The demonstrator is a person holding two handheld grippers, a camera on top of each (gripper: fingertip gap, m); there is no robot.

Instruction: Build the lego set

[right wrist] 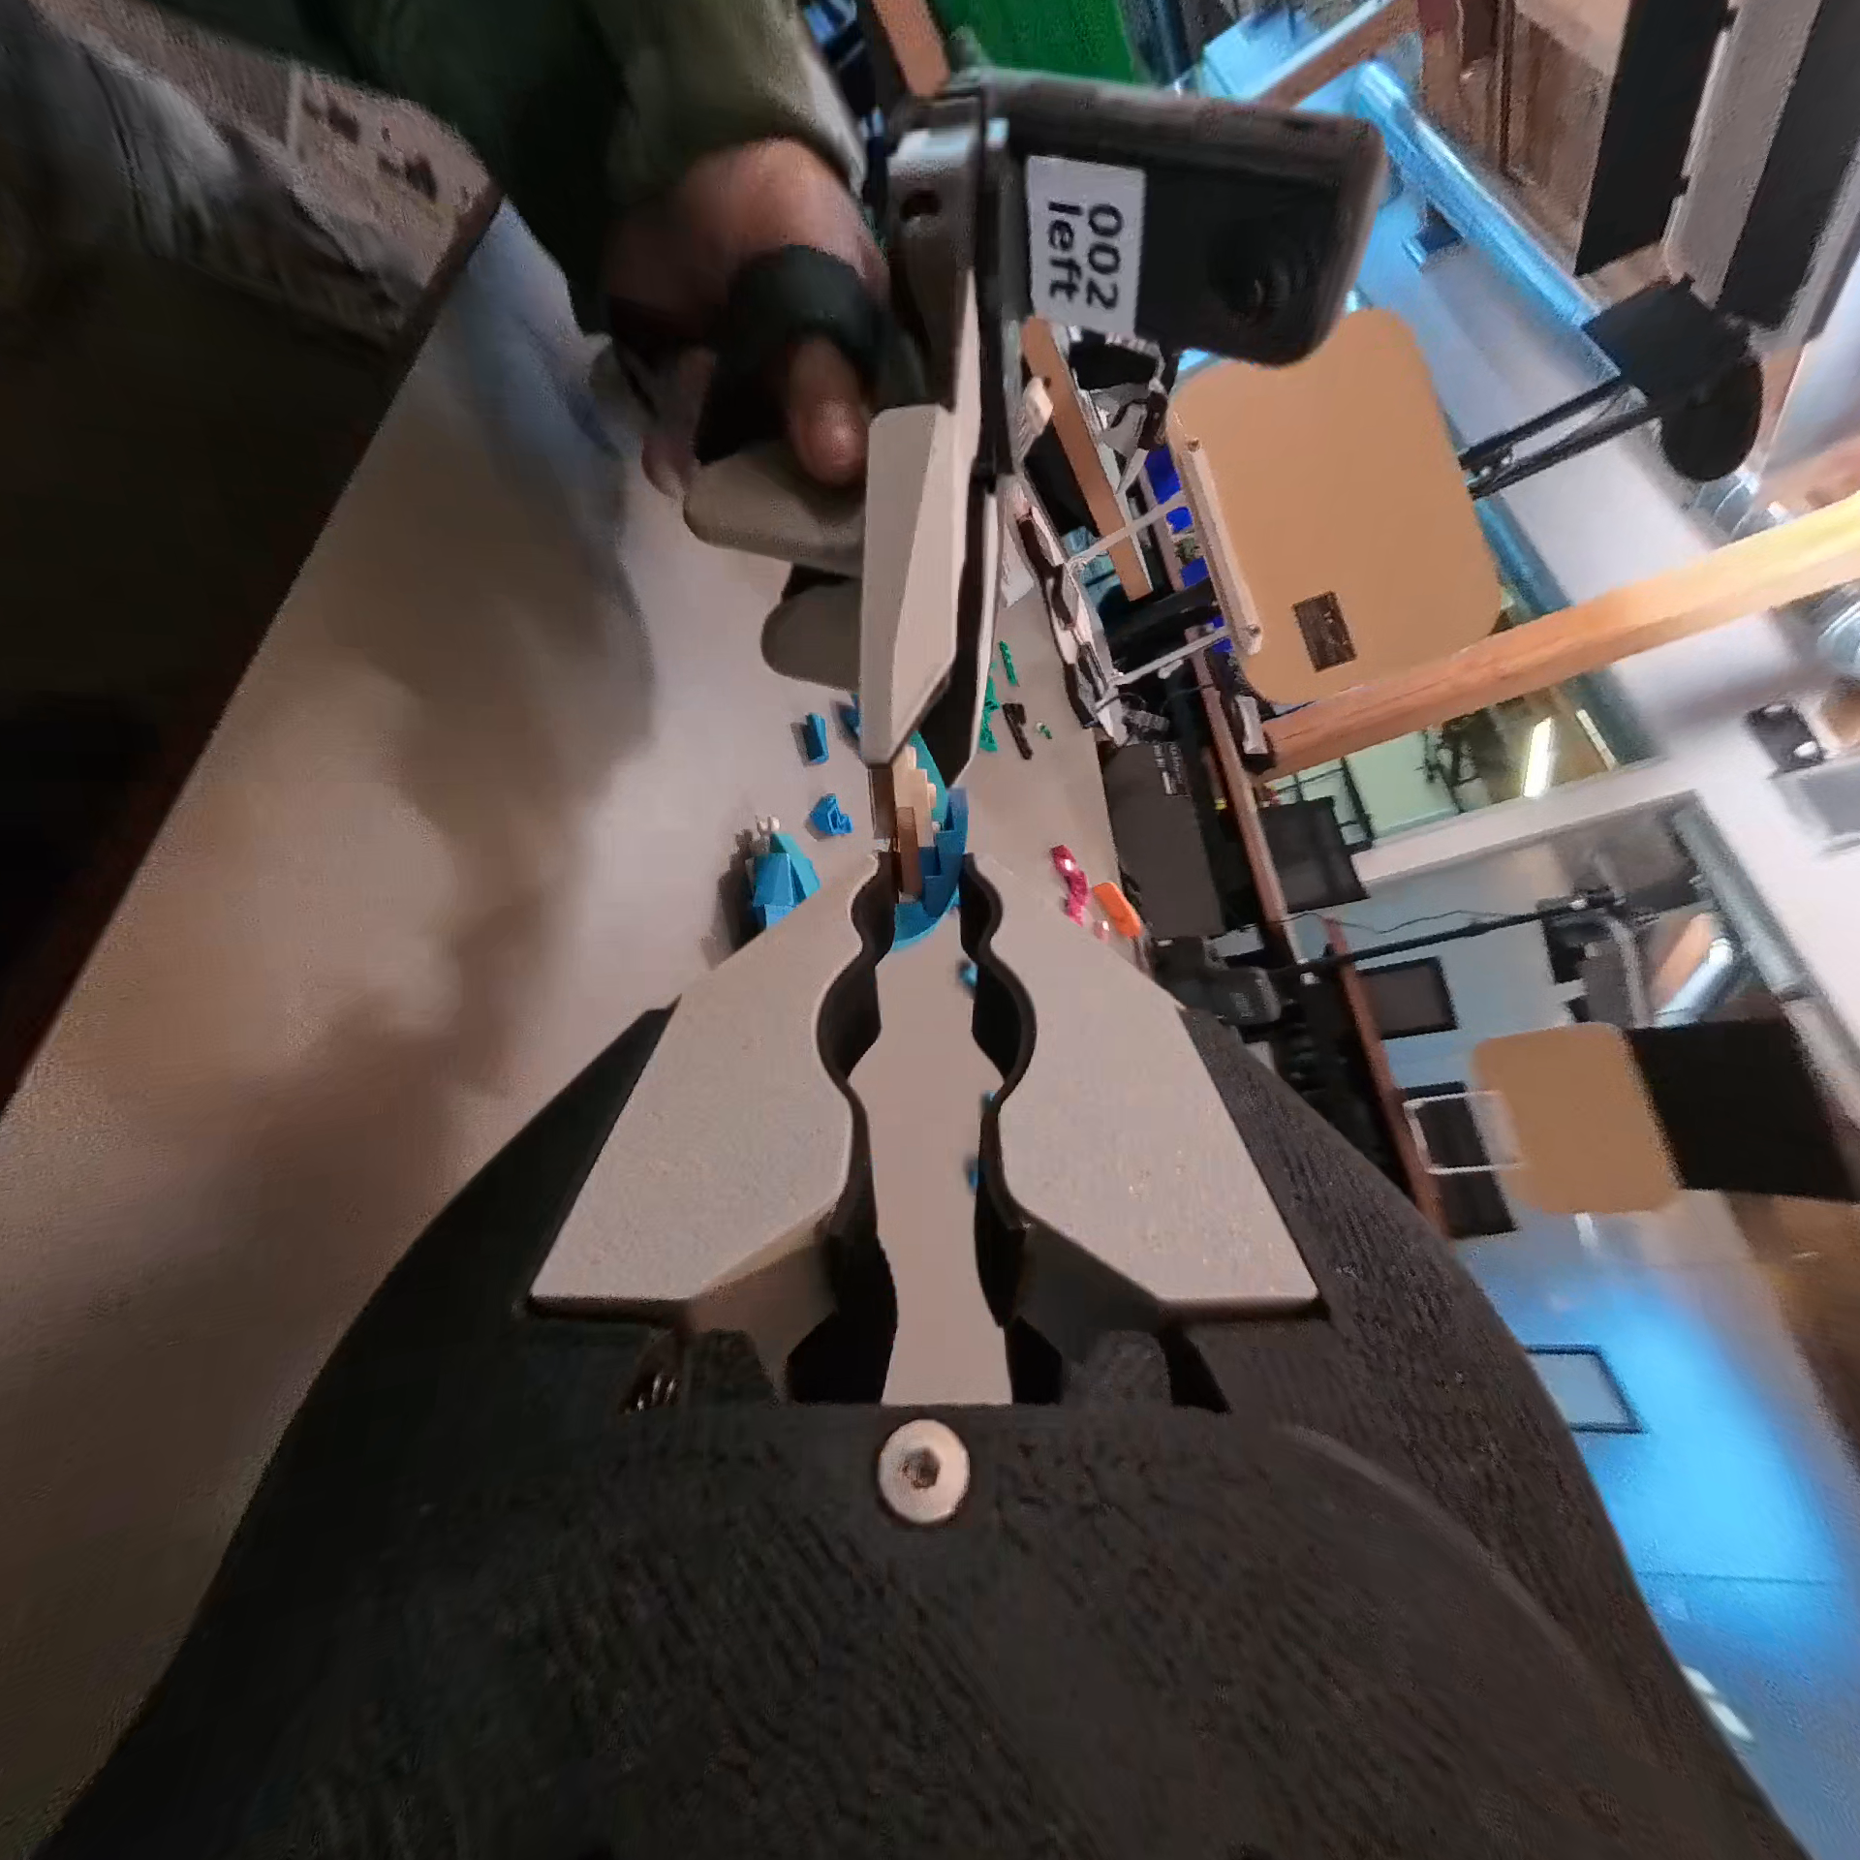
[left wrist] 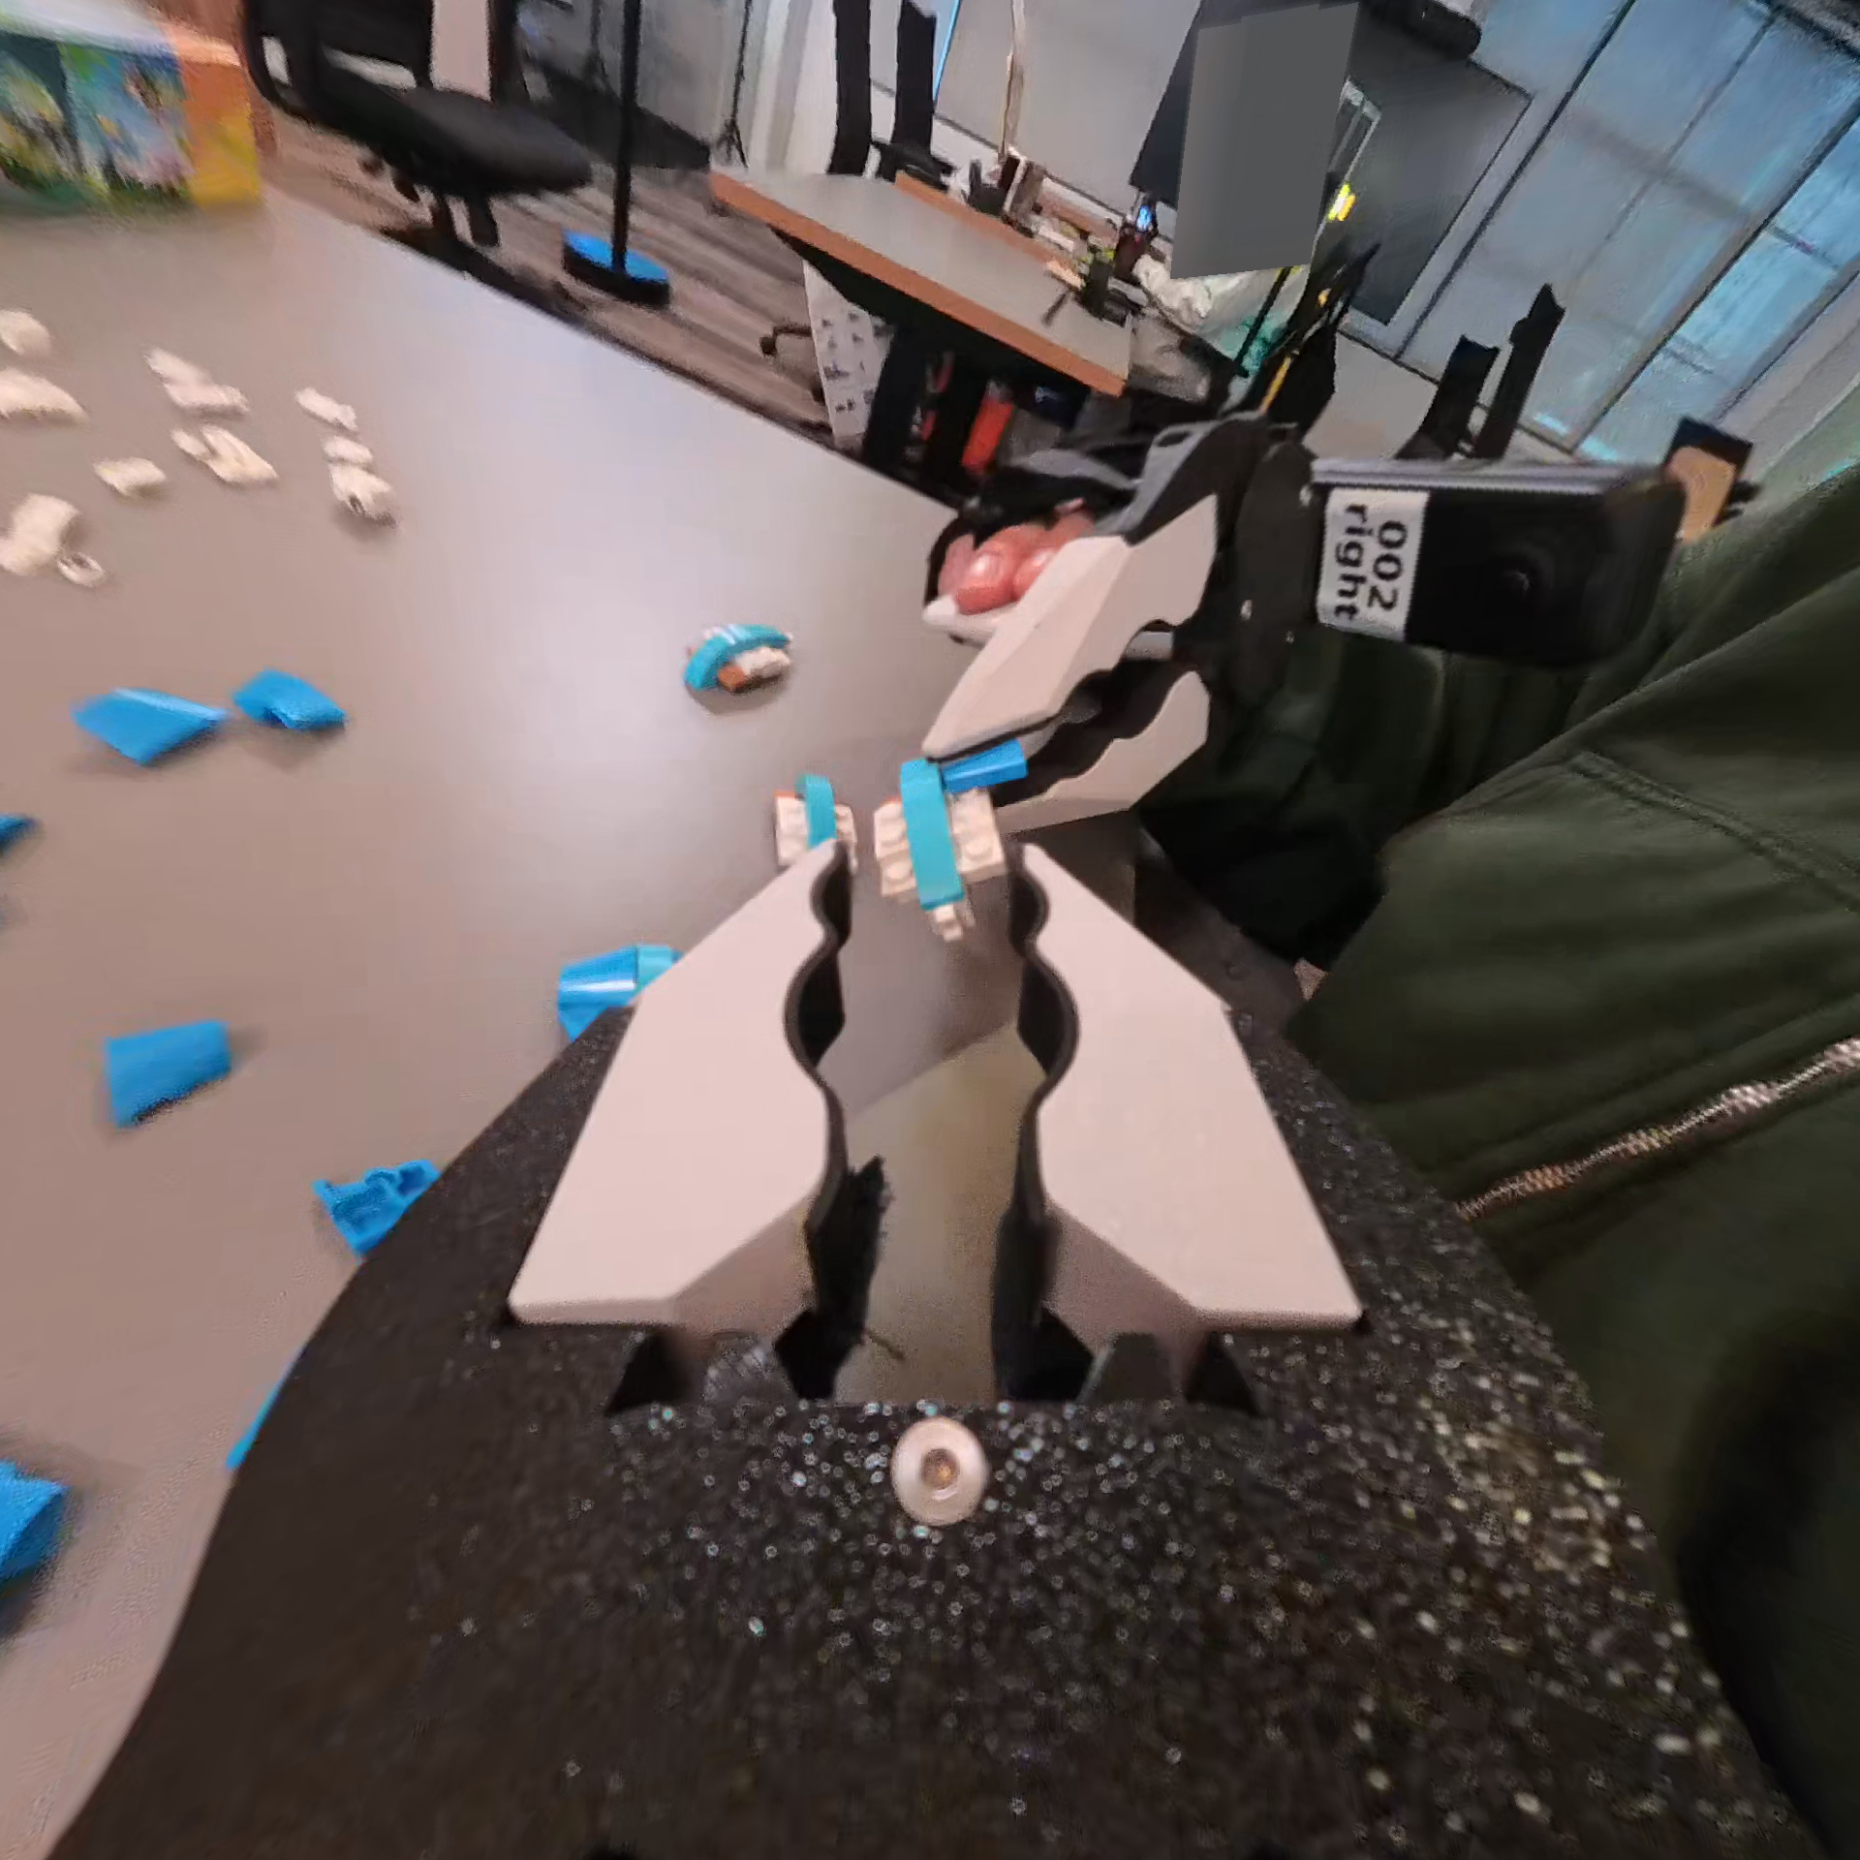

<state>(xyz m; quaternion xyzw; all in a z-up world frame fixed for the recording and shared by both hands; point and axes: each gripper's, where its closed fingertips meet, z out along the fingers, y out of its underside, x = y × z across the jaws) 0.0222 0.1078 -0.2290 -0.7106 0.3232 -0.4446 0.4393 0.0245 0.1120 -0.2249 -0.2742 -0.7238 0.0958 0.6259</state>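
The right gripper (left wrist: 981, 770) is clamped on a small brick assembly (left wrist: 931, 840), held clear above the grey table (left wrist: 503, 604). Its pads pinch a blue plate projecting from the far end. The assembly is made of white studded bricks with a curved turquoise strip across the middle and a few white pieces hanging off the near end.

The left gripper (left wrist: 931, 866) has its fingers apart, one on each side of the assembly; whether they touch it cannot be told. A second white and turquoise cluster (left wrist: 810, 820) sits just beyond the left fingertip.

Loose blue pieces (left wrist: 151, 720) lie on the table to the left, with white pieces (left wrist: 216, 453) further off
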